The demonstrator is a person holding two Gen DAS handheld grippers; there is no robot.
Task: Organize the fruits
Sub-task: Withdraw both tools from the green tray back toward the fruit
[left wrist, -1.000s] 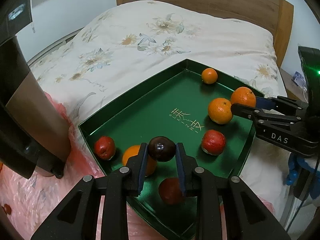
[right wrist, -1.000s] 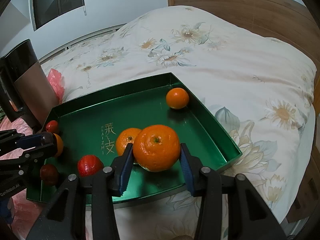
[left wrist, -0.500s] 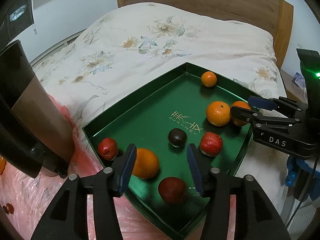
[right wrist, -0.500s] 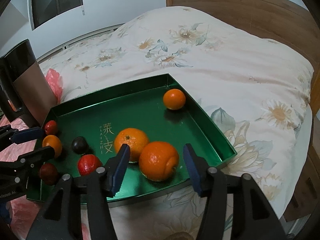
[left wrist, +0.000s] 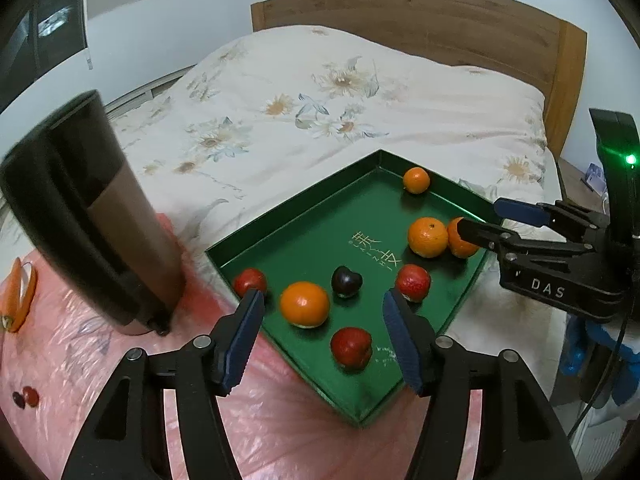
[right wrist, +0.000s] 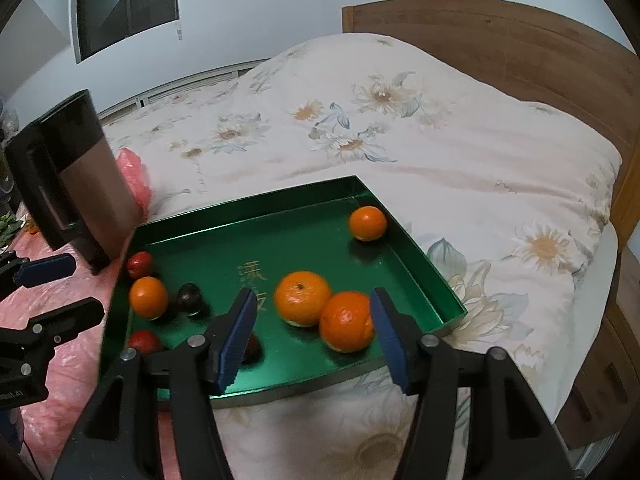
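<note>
Resting on a floral bed, the green tray sits under both opening, empty tongs.

The left hand-held gripper, jaws opening and empty, hangs over fruit in the green tray.

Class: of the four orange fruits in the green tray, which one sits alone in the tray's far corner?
The smallest orange, alone in the far corner of the tray. Two bigger ones touch near the right edge; the fourth lies among the red fruits.
</note>
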